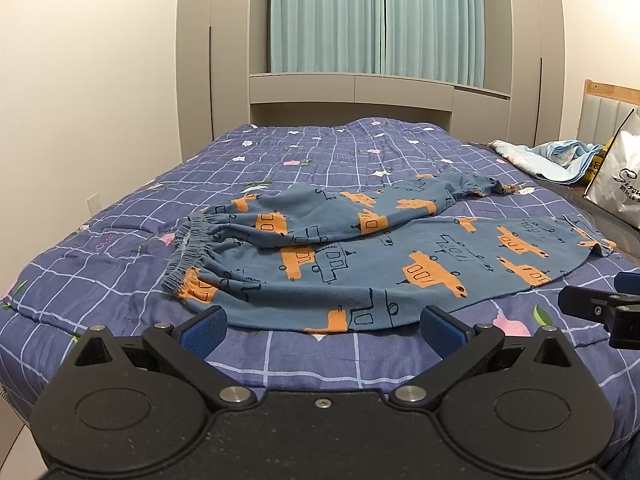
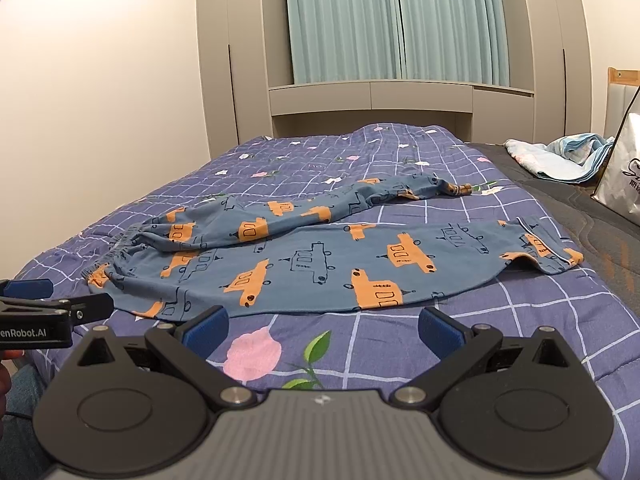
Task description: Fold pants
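Left wrist view: the left claw [image 1: 322,330] hangs wide open and empty, low over the bed [image 1: 120,264], just short of the near hem of the pants [image 1: 360,268]. The pants lie spread across the quilt, waistband [image 1: 188,256] to the left and cuffs to the right, the far leg draped crookedly over the near one. The right claw [image 1: 592,304] shows at the right edge.

Right wrist view: the right claw [image 2: 322,328] is likewise spread wide and holds nothing, poised before the near leg's edge. A carrier bag [image 2: 624,176] and a crumpled cloth [image 2: 560,158] sit well apart, far right.

Judgement: folding not yet begun. Best to pinch waistband and cuff together, taking both fabric layers, and straighten the far leg before creasing.
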Motion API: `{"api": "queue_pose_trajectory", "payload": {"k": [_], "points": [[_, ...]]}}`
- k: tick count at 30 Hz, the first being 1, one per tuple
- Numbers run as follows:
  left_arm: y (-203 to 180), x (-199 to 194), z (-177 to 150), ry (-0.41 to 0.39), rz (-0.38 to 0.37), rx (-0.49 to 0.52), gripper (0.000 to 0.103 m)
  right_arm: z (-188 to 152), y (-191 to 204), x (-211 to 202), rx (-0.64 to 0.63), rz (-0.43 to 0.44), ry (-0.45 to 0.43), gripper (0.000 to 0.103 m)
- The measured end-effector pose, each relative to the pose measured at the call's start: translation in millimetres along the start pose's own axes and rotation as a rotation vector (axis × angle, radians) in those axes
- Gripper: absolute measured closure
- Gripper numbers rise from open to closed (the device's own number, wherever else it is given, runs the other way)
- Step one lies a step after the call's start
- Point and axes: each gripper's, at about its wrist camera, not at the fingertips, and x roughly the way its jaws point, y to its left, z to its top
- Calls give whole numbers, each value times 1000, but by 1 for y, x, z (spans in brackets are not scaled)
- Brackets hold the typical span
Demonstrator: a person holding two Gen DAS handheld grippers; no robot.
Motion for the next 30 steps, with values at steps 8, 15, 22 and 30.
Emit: {"api": "queue_pose_trajectory", "payload": {"k": [8,15,22,30], "points": [[0,0,-1,2,1,-1,0,-1,1,0,0,0,2,0],[0,1,-1,3,1,0,0,-1,1,0,0,0,3,0],[0,1,-1,4,1,0,0,-1,1,0,1,0,4,0],[1,2,-1,7,1,-1,0,-3,1,0,-1,0,8,0]]}}
